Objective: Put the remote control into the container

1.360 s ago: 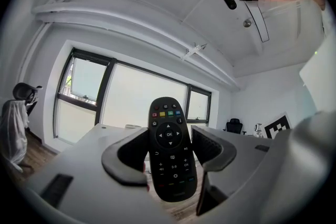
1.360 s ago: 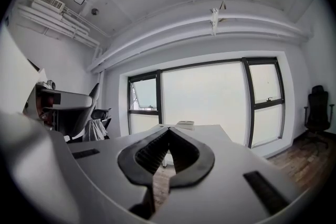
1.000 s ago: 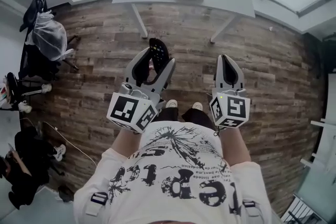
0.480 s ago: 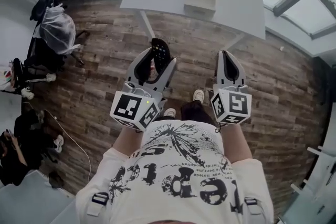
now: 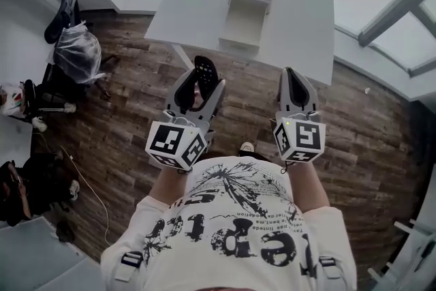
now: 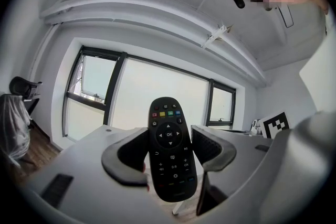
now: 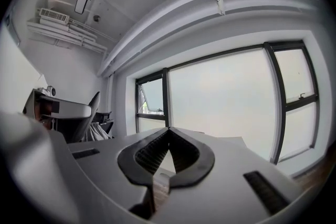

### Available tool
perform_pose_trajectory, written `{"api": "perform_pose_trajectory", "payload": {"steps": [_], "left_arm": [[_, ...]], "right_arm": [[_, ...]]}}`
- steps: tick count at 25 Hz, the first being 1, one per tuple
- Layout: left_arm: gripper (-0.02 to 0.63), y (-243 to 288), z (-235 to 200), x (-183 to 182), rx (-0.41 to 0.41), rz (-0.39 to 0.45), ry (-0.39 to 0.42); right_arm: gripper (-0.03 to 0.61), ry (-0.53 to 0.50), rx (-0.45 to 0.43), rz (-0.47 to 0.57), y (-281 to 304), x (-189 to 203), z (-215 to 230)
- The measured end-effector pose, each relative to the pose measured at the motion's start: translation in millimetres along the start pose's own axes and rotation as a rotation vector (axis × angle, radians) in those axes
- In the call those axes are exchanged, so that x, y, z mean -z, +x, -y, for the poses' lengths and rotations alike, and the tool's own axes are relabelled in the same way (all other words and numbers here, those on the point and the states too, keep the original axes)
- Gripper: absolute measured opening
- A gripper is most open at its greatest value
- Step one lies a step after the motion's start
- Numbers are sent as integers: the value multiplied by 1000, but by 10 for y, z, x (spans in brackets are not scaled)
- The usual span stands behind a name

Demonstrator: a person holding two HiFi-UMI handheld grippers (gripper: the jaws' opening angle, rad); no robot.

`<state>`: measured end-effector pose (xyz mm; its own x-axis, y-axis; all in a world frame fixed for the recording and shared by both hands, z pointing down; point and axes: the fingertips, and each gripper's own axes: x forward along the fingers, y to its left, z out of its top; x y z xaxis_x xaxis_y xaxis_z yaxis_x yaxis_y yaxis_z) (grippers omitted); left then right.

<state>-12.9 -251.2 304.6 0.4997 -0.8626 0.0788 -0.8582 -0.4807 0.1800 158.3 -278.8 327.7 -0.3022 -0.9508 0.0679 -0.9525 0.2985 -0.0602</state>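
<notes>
Just ahead of the left gripper (image 5: 202, 82) and right gripper (image 5: 293, 75) a white table (image 5: 197, 10) is set, wood-plank floor (image 5: 122, 119) seen below them. Bright daylit windows (image 7: 226, 107) are framed beyond. A plastic-covered chair (image 5: 76, 51) is parked well left of the left gripper

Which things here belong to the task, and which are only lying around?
For the task: remote control, held in the left gripper; container on the table; right gripper, shut and empty.
Only lying around: plastic-covered bundle; black chair.
</notes>
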Motion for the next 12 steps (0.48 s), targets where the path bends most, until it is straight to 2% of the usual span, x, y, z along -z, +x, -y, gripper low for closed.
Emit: {"api": "perform_pose_trajectory", "payload": {"steps": [7,12], "left_arm": [[265,506,209,45,17,-31,29],[264,908,148,100,79,-62,22]], "right_arm": [[2,39,34,-6,95,68,541],[2,35,99,-24,293,103,801]]}}
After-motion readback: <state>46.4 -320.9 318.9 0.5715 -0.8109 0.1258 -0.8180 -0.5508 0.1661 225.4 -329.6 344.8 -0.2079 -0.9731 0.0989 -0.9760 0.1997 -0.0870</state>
